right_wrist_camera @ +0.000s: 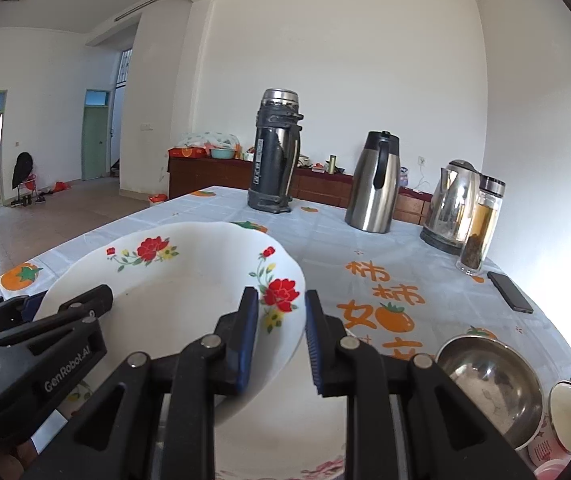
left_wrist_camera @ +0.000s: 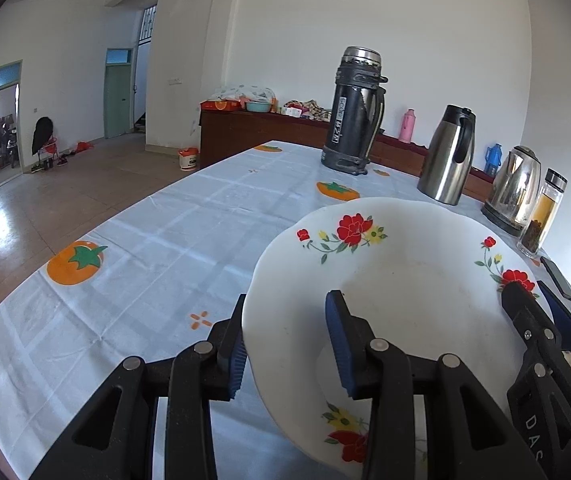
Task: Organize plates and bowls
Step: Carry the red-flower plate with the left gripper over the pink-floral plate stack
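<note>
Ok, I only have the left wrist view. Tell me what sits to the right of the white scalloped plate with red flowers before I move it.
Observer: A round stainless steel bowl stands on the table, right of the plate.
Operator: Go on, say what is beside it.
Observer: A small white cup with a red pattern sits just right of that bowl.
Operator: Now check under the plate.
Observer: The pink-flowered rim of another white dish shows below it, under the right gripper.
</note>
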A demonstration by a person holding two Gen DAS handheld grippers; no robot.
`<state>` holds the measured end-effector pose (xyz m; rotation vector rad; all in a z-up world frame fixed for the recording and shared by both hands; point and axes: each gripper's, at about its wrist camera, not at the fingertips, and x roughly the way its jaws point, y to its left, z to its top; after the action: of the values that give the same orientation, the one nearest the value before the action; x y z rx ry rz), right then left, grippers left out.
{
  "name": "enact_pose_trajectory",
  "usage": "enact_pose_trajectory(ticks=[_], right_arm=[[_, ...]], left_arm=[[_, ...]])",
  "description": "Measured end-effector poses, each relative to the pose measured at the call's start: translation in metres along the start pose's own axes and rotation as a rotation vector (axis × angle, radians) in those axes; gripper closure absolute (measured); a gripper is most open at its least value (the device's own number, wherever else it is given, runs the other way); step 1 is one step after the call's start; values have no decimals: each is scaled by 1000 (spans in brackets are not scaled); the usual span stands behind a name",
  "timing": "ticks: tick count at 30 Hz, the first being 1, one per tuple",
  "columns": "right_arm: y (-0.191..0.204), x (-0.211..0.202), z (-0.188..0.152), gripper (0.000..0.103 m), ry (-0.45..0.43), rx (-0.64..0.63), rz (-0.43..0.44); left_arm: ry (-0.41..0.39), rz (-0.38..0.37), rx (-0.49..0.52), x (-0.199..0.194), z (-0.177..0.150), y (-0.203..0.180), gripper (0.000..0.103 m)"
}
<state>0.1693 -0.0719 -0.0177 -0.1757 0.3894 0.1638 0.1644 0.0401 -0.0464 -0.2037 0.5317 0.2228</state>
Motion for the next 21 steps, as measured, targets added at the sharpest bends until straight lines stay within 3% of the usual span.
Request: enact_pose_trajectory(ticks=[21], right_arm=[[-46,6,-8,79,88,107,-33]], left_arm=[[53,-53,120,10,-7,-40,63]])
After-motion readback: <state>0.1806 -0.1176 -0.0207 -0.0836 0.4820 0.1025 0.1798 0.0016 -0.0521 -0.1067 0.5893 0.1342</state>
